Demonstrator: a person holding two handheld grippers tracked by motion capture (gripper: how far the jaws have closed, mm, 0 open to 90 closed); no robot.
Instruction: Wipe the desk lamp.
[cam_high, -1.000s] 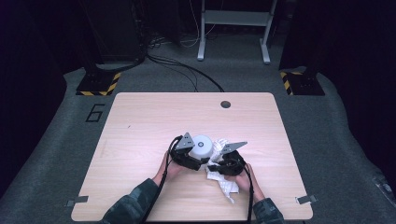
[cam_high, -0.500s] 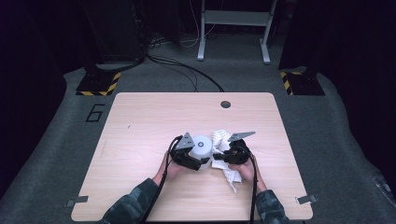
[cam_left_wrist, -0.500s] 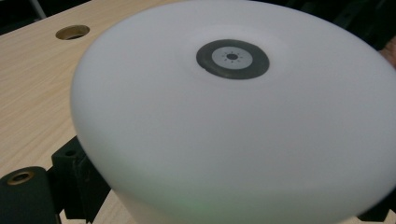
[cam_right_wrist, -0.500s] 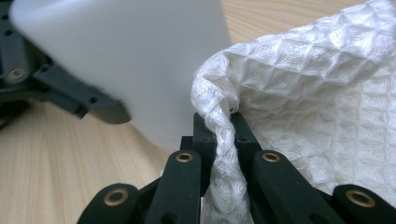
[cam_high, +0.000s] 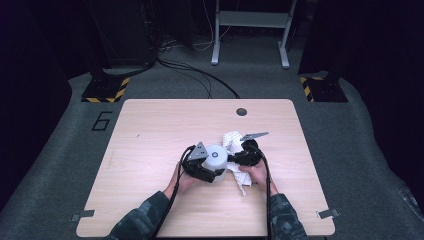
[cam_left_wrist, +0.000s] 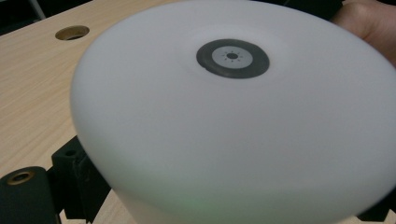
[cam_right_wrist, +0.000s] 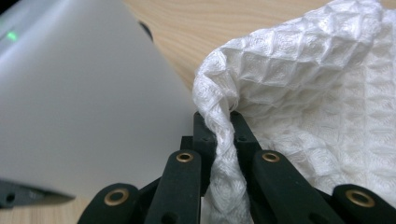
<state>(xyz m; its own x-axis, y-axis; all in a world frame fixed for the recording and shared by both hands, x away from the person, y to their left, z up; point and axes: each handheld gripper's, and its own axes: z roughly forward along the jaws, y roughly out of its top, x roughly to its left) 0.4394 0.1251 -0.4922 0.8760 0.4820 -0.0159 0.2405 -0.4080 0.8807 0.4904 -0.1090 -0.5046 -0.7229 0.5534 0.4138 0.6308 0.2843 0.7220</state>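
in the high view my left gripper (cam_high: 212, 167) clamps a white cylinder (cam_high: 216, 158) just below the middle of the table (cam_high: 150, 130), jaws spread wide around it. my right gripper (cam_high: 239, 159) sits just right of it, jaws pinched shut on a fold of white waffle cloth (cam_high: 233, 140) that touches the cylinder's right side. in the right gripper view the cloth (cam_right_wrist: 299, 93) rises between the jaws. bare wood lies open toward the left, right and top edges; the cable hole (cam_high: 242, 111) sits near the top edge.
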